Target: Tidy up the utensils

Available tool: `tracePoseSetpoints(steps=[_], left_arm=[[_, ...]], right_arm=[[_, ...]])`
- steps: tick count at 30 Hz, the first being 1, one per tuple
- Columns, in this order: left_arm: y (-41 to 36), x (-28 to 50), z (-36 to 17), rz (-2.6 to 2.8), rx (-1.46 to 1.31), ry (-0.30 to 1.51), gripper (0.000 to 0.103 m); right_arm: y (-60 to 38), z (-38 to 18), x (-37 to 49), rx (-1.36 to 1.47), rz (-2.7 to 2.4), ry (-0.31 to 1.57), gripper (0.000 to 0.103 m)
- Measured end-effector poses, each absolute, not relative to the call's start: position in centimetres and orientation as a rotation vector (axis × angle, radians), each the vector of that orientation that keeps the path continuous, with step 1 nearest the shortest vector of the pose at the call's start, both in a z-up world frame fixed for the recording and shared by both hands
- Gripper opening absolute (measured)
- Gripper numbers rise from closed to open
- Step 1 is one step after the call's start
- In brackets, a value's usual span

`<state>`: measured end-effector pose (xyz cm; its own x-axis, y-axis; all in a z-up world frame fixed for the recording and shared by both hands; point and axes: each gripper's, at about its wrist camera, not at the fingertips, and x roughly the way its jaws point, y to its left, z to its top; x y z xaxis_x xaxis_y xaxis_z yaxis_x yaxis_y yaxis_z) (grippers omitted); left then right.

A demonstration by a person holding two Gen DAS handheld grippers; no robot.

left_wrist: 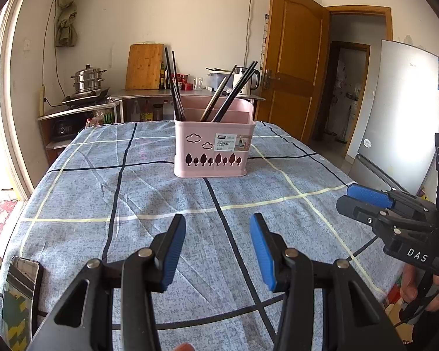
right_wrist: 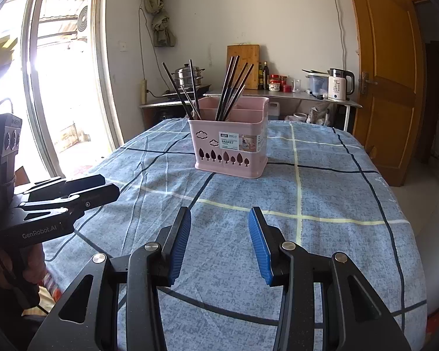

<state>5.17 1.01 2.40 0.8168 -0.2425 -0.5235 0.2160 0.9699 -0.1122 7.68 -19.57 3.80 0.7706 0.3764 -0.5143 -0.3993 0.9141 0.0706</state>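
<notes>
Jaws apart above checked tablecloth [left_wrist: 161, 193]

Ahead of the gripper, white walls [left_wrist: 196, 14]; a wooden door [left_wrist: 292, 58] stands open to its right, a bright window [right_wrist: 61, 67] to its left.

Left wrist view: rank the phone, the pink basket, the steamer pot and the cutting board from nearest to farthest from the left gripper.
Measured from the left gripper:
1. Phone, lying at the table's near left edge.
2. Pink basket, mid-table straight ahead, chopsticks standing in it.
3. Steamer pot, on the stove at far left.
4. Cutting board, leaning against the back wall, slightly beyond the pot.
</notes>
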Motion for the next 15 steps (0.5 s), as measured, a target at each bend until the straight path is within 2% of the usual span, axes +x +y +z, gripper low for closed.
tracePoseSetpoints(steps=[15], left_arm=[[0.73, 5.11, 2.31, -0.254, -0.058, 0.566, 0.048]], right_arm=[[-19.66, 3.76, 7.58, -0.046, 0.415, 0.547, 0.042]])
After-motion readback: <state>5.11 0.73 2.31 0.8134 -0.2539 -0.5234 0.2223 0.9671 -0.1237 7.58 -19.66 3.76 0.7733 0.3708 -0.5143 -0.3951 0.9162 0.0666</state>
